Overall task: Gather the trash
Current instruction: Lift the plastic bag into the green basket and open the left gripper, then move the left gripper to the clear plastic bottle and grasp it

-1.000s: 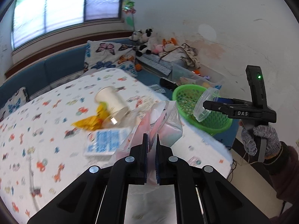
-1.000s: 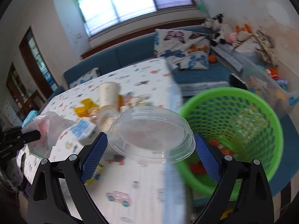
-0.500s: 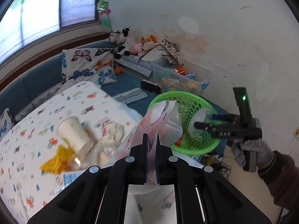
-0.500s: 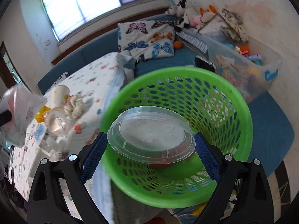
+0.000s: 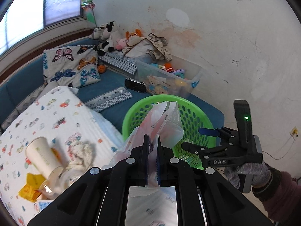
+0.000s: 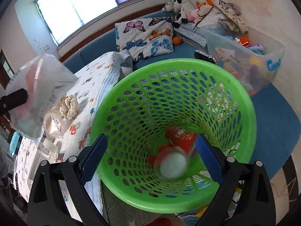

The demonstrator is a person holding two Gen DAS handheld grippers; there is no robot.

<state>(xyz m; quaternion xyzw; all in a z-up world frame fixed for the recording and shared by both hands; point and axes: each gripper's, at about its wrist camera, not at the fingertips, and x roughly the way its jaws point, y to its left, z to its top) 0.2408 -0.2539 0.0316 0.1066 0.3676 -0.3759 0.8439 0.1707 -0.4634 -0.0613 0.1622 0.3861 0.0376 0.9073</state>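
My left gripper point(image 5: 152, 141) is shut on a crumpled clear plastic bag point(image 5: 165, 120), which it holds up at the near rim of the green mesh basket point(image 5: 131, 116). The right wrist view shows the same bag point(image 6: 41, 86) at the left, above the table. My right gripper point(image 6: 151, 157) stands open over the basket point(image 6: 169, 64) with nothing between its pads. A clear round lid point(image 6: 173, 166) shows as a blur low inside the basket, next to red trash point(image 6: 180, 137). A gloved hand holds the right gripper point(image 5: 193, 139) at the basket's right side.
On the patterned tablecloth point(image 5: 56, 116) lie a paper cup point(image 5: 42, 158), a crumpled tissue point(image 5: 82, 150), a yellow wrapper point(image 5: 30, 186) and a clear cup point(image 6: 54, 125). Behind the basket stand a clear toy bin point(image 5: 169, 77) and a butterfly cushion point(image 5: 75, 67) on the blue sofa.
My right gripper came over the basket and let go of the clear lid, which dropped inside. The left gripper carried the plastic bag from the table to the basket.
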